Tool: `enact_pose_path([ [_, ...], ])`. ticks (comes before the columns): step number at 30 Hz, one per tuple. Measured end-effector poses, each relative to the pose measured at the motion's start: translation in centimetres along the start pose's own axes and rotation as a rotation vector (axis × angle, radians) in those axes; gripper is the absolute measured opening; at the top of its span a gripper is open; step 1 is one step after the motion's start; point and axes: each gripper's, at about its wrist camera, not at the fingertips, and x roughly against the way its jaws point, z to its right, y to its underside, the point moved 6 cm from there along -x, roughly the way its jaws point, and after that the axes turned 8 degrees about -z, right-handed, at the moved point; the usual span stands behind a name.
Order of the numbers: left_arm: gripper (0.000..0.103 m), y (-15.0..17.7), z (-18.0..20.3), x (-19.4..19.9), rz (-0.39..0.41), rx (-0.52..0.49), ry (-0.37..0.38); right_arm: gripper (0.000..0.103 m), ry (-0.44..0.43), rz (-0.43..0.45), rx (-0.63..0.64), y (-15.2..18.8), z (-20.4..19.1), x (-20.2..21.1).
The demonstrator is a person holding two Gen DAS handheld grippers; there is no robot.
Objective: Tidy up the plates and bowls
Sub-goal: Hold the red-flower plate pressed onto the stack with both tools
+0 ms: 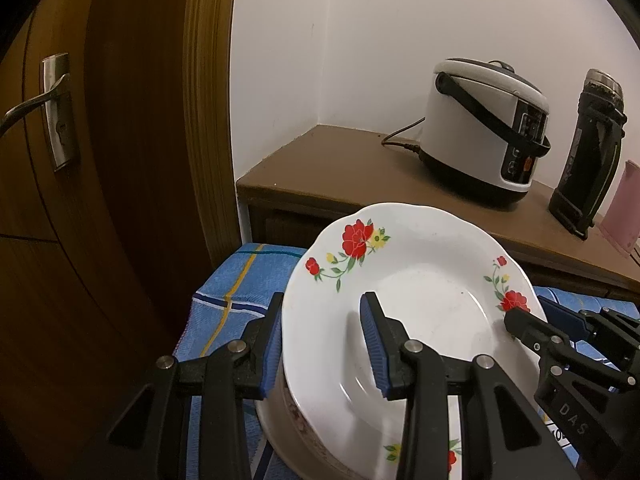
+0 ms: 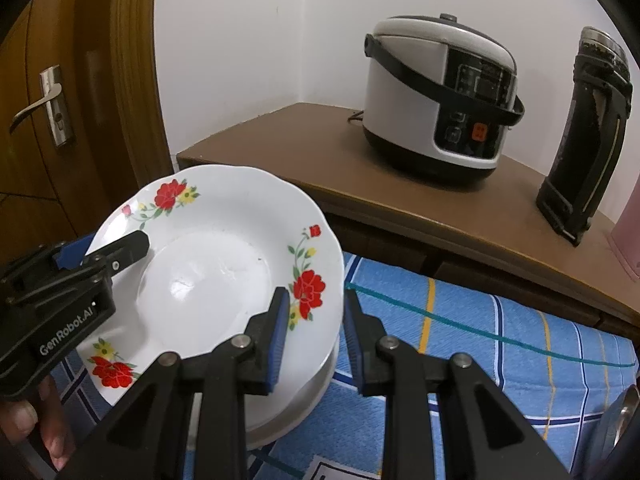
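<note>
A white plate with red flowers (image 1: 420, 280) (image 2: 224, 248) sits tilted on top of a stack of white dishes (image 2: 304, 396) on the blue checked cloth (image 2: 500, 344). My left gripper (image 1: 320, 336) straddles the plate's left rim, one finger under and one over; its jaws stand apart around the rim. It shows at the left in the right wrist view (image 2: 136, 244). My right gripper (image 2: 316, 328) straddles the plate's right rim the same way, and shows at the right in the left wrist view (image 1: 520, 320). A lower dish with a patterned rim (image 1: 296, 416) peeks out beneath.
A brown wooden counter (image 2: 360, 184) behind holds a white rice cooker (image 2: 440, 100), a black thermos (image 2: 588, 132) and a pink object (image 1: 620, 216). A wooden door with a metal handle (image 1: 52, 108) stands at the left. A metal bowl edge (image 2: 624, 412) is at the right.
</note>
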Motion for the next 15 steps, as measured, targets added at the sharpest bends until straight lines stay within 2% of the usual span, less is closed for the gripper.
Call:
enact_pose_path([
  [15, 0.04, 0.6, -0.1, -1.2, -0.04, -0.003, -0.005, 0.027, 0.009, -0.017, 0.004, 0.1, -0.3, -0.8],
])
